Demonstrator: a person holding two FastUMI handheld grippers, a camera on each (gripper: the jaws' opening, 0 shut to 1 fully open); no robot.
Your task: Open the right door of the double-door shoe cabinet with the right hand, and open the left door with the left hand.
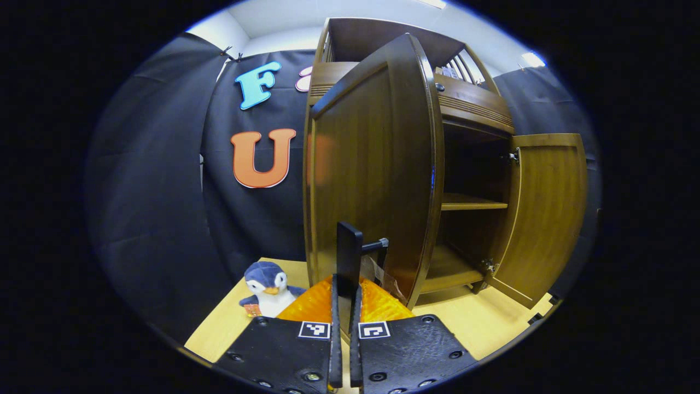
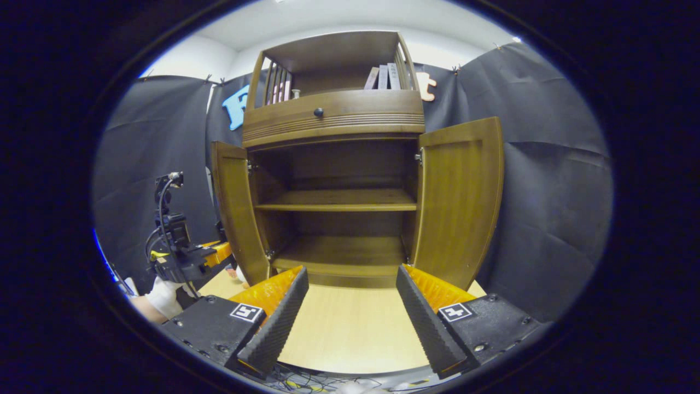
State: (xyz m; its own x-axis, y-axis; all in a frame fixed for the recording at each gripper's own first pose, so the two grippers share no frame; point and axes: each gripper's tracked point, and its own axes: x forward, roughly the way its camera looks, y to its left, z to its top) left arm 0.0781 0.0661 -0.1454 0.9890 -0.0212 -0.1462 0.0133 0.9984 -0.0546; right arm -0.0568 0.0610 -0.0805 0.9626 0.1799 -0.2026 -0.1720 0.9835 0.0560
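Left gripper (image 1: 345,306) clamps black bar handle (image 1: 349,257) of open brown wooden left door (image 1: 372,164); right gripper (image 2: 350,306) wide apart, holding nothing; right door (image 2: 459,197) open.

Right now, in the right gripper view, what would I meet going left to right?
Other handheld gripper with black cables → open brown wooden left door → wooden middle shelf inside the cabinet → open brown wooden right door.
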